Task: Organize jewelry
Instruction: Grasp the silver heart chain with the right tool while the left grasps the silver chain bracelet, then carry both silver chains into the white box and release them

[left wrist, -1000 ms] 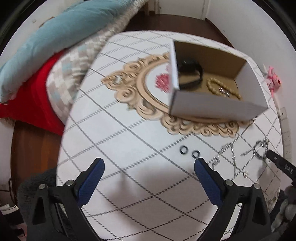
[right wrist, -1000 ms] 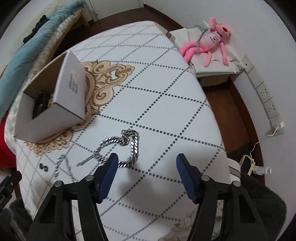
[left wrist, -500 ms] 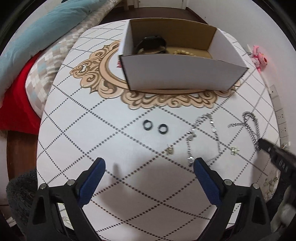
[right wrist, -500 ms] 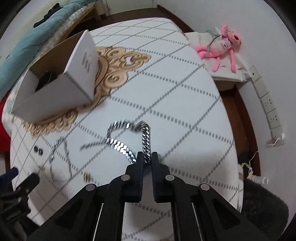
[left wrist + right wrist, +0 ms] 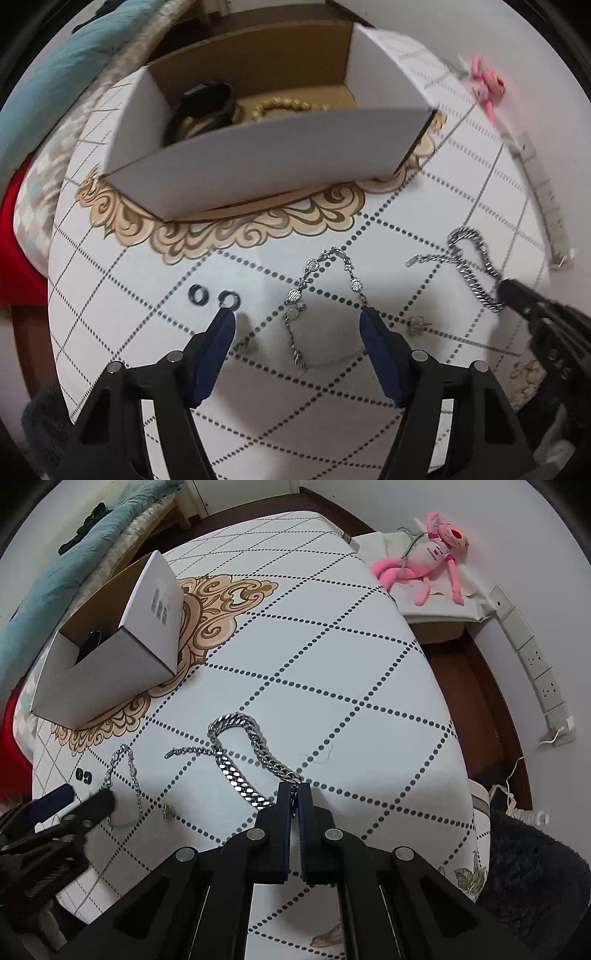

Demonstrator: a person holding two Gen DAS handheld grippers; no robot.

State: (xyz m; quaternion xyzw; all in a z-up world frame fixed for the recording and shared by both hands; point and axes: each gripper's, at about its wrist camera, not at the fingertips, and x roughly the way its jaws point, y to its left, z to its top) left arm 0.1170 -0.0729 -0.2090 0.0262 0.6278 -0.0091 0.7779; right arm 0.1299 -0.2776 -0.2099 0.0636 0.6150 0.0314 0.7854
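My right gripper is shut on the near end of a thick silver chain that lies curled on the white table; it also shows in the left wrist view. My left gripper is open above a thin silver necklace. Two small black rings lie just left of its left fingertip. Small earrings lie to the right. The open white cardboard box behind holds a black watch and a gold bead bracelet.
The round table has a dotted diamond pattern and a beige ornament under the box. A pink plush toy lies beyond the table's right edge. Pillows and a teal blanket lie to the left. Wall sockets are at right.
My right gripper closed on the thick chain. My left gripper moved right and forward, from near the black rings to over the thin necklace, and its jaws narrowed somewhat.
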